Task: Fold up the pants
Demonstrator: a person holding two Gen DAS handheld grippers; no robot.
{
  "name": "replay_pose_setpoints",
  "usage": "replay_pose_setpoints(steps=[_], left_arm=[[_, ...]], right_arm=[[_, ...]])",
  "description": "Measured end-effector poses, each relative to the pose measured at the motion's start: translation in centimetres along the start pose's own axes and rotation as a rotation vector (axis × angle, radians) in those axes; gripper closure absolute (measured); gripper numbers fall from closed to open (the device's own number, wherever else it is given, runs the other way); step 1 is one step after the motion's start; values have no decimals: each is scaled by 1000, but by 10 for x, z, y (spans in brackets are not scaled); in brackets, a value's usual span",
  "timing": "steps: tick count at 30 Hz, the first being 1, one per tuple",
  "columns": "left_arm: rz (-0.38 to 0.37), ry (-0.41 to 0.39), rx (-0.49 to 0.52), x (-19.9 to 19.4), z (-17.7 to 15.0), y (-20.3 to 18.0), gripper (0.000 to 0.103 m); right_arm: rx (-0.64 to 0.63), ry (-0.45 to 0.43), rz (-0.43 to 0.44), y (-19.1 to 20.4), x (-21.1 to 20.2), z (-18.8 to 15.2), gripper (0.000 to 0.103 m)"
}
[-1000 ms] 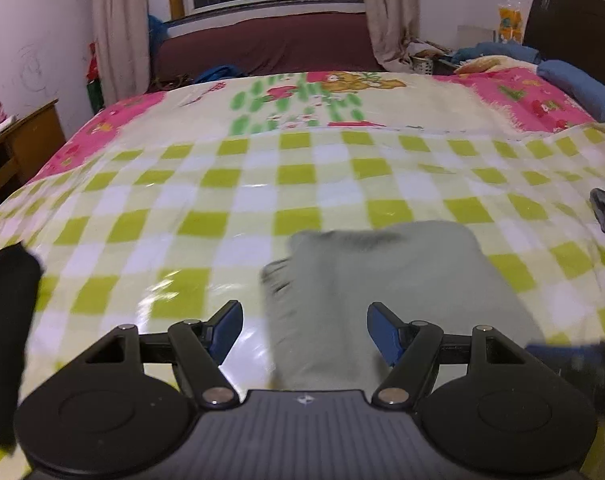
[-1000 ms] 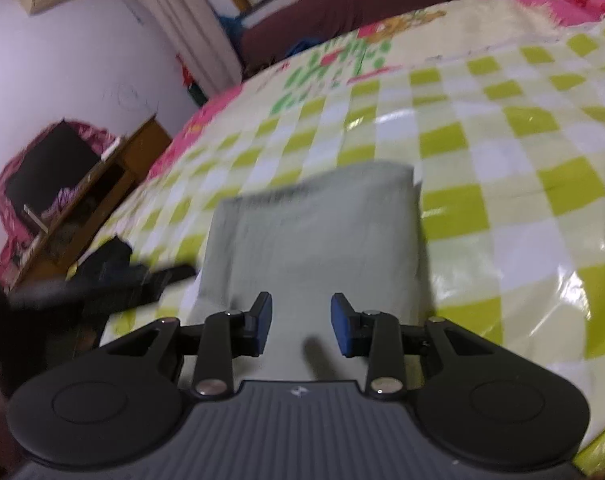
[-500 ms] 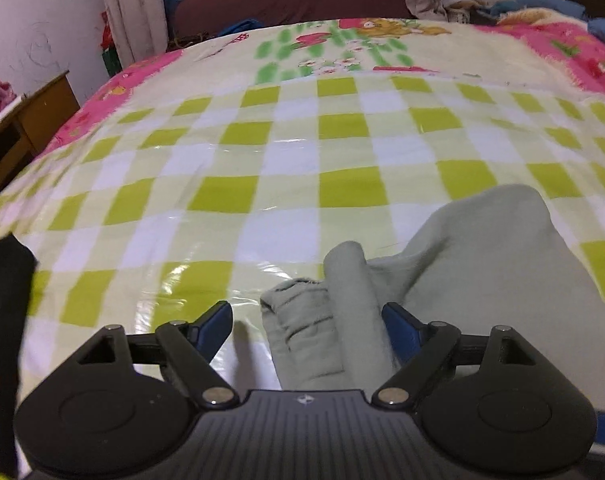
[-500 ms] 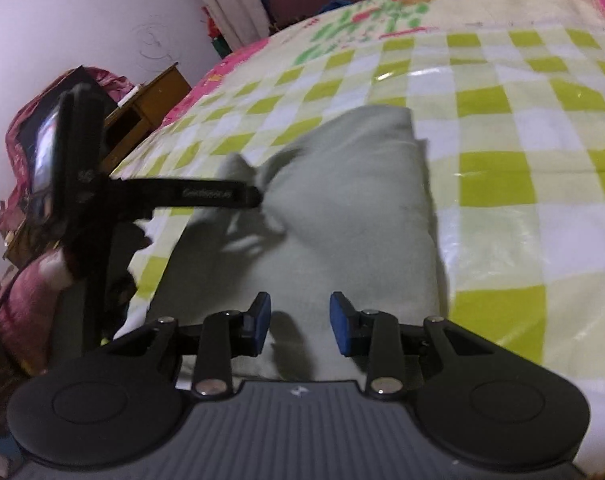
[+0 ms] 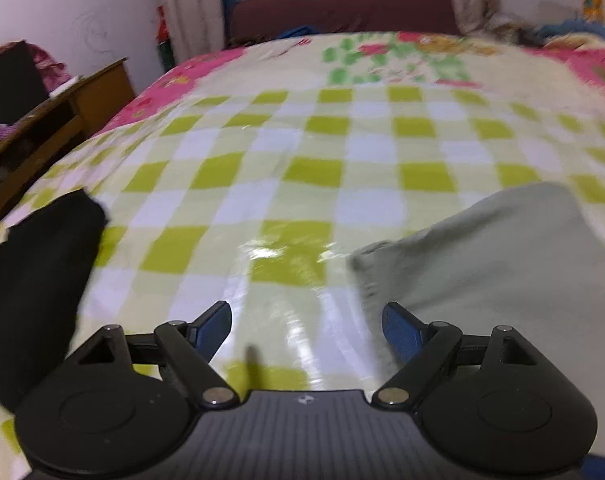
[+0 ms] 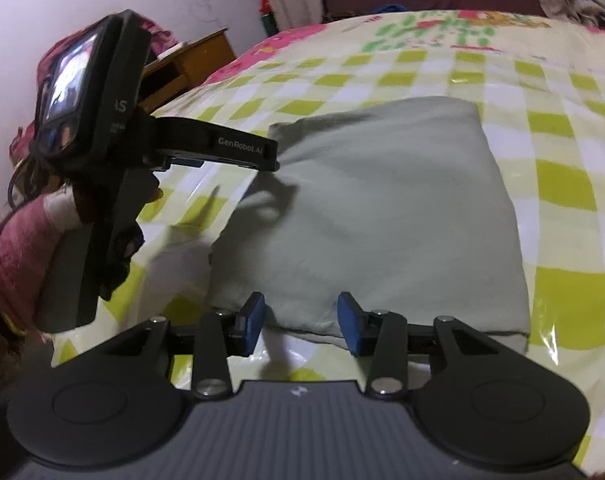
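Right wrist view: my right hand-held gripper (image 6: 300, 322) is opening around the near edge of the folded pants (image 6: 382, 216) on the bed (image 6: 562, 128); left hand-held gripper (image 5: 306, 330) gapes empty. I'd release cleanly, without dragging the fold.

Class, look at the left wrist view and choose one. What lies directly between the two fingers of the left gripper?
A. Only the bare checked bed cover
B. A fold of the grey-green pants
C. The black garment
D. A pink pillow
A: the left gripper stands open over the shiny checked bed cover, with the grey-green pants off to its right and the black garment off to its left.
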State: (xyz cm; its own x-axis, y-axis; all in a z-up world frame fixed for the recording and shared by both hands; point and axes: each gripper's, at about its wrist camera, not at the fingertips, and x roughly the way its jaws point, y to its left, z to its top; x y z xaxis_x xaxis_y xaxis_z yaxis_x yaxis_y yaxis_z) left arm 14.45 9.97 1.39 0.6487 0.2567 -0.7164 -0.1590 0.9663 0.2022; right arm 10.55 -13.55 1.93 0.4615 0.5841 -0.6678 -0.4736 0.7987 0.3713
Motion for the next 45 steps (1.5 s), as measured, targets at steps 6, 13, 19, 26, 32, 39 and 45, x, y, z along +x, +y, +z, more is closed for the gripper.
replay_pose_setpoints(steps=[6,13,19,26,32,39,45], left_arm=[[-1,-32,-34,-21,-11,7,8],[-51,-22,10,-44,-44,-6,8],[-65,-21,-3,-53,-58,-8,8],[-101,-26,-40,-66,-64,-4,8],[-98,-41,-26,-75,-69,-7,8],[-84,-51,-12,-82,-72,-12,8],[-72,-60,12,-86,-73,-18,8]], right_arm=[[78,-51,30,-10,-14,7,60],[66,-18,15,-10,-5,3,60],[118,-82,-8,-14,-27,1,59],[149,-115,-52,-15,-35,-2,59],[149,-123,-65,-13,-36,-5,59],[152,-125,-66,-15,-37,-6,59],[159,-123,-62,-16,-37,-7,59]])
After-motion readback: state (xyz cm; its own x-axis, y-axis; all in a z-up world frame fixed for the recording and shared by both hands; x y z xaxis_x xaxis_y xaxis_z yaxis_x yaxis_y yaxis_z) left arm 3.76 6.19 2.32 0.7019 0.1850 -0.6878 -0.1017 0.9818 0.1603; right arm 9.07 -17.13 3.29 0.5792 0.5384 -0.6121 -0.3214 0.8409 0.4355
